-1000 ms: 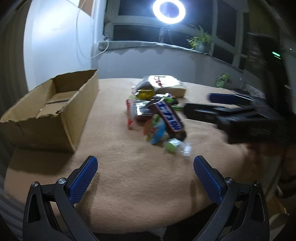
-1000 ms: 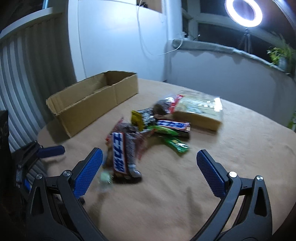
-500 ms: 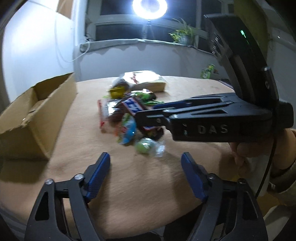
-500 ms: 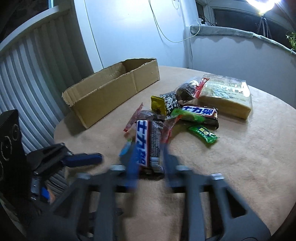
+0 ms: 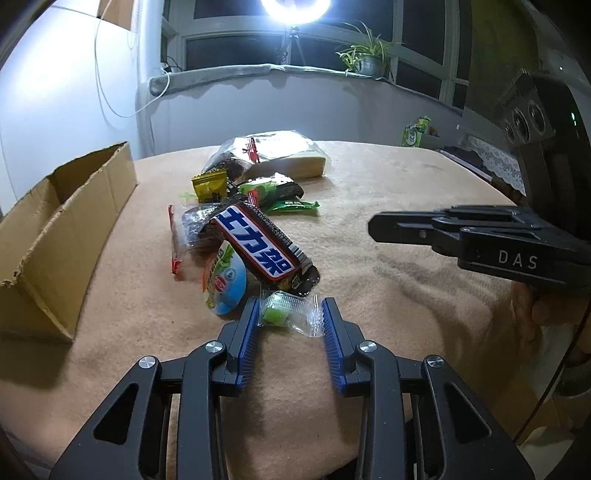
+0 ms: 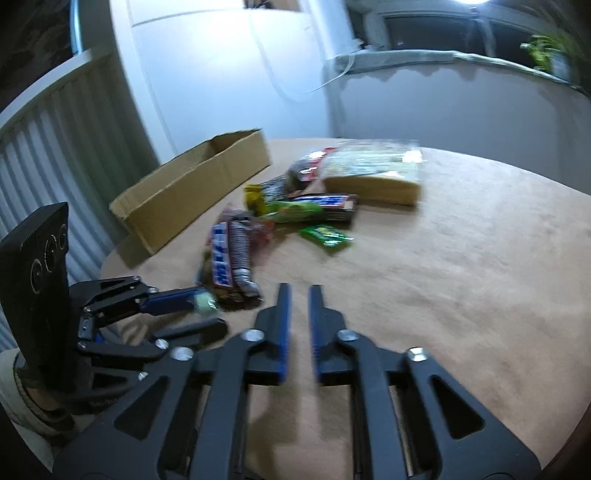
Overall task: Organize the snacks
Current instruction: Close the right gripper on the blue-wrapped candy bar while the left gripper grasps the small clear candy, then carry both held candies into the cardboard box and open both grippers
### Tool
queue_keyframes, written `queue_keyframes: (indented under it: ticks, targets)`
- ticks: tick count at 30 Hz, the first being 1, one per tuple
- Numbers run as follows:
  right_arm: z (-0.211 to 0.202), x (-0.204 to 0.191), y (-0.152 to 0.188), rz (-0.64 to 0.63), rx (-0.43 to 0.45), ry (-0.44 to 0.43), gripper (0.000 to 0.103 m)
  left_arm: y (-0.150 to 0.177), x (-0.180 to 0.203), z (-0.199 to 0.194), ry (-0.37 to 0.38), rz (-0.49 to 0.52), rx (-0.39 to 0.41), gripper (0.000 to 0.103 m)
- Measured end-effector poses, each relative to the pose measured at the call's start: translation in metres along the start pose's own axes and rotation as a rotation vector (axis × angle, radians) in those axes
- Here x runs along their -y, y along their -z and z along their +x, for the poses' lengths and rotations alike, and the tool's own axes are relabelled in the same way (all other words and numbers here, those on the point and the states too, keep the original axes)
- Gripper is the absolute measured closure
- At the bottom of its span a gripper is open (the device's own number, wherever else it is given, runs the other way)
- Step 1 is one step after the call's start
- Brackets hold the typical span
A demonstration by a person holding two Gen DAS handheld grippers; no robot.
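Beige cloth covers the table, one cardboard box at its left edge. Since a second ago, the left gripper has narrowed onto one green candy; the right gripper, previously wide, nearly closes empty.

Green candy (clear wrapper) — blue-padded claw

Ahead of me a ring light glares above the dark window. A potted plant sits on the sill, a white cable hangs down the wall, and tan cloth covers the table.
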State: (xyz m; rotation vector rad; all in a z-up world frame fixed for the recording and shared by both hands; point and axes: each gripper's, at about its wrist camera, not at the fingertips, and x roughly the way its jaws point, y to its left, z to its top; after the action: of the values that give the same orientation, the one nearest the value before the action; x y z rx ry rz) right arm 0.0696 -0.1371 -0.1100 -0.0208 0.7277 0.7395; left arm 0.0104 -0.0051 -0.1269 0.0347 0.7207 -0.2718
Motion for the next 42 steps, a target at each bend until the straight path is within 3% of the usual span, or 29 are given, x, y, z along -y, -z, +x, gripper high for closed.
queue_keyframes:
  ticks: [1,4,5,6,7,15,21,29,37,42]
  targets:
    - [0.004,-0.008,-0.004,-0.024,0.006,-0.022,0.037,0.000,0.000,0.000,-0.002,0.001,-0.002,0.072]
    - [0.030,-0.029,-0.013,-0.101,-0.053,-0.003,0.036,-0.002,-0.001,-0.001,0.003,0.004,-0.007,0.078]
    - [0.037,-0.032,-0.013,-0.103,-0.067,-0.003,0.036,-0.001,-0.002,-0.001,0.007,0.002,-0.007,0.078]
    - [0.045,-0.032,-0.013,-0.095,-0.090,-0.031,0.050,0.000,-0.003,-0.002,0.010,-0.002,-0.008,0.078]
    - [0.048,-0.032,-0.013,-0.087,-0.101,-0.050,0.071,0.000,-0.005,-0.003,0.012,-0.007,-0.006,0.079]
    - [0.014,-0.013,0.003,0.006,-0.047,-0.069,0.072,0.005,-0.016,-0.011,0.018,-0.046,0.010,0.079]
    - [-0.015,0.009,0.005,0.076,0.019,0.019,0.072,0.004,-0.021,-0.018,0.044,-0.080,0.034,0.079]
    - [-0.043,0.031,-0.001,0.140,0.089,0.074,0.072,-0.006,-0.029,-0.042,0.037,-0.112,0.087,0.079]
    - [-0.055,0.016,-0.032,0.130,0.162,0.071,0.072,-0.031,-0.053,-0.071,-0.030,-0.131,0.156,0.079]
    - [-0.035,-0.017,-0.062,0.071,0.160,0.024,0.072,-0.042,-0.084,-0.082,-0.087,-0.173,0.199,0.079]
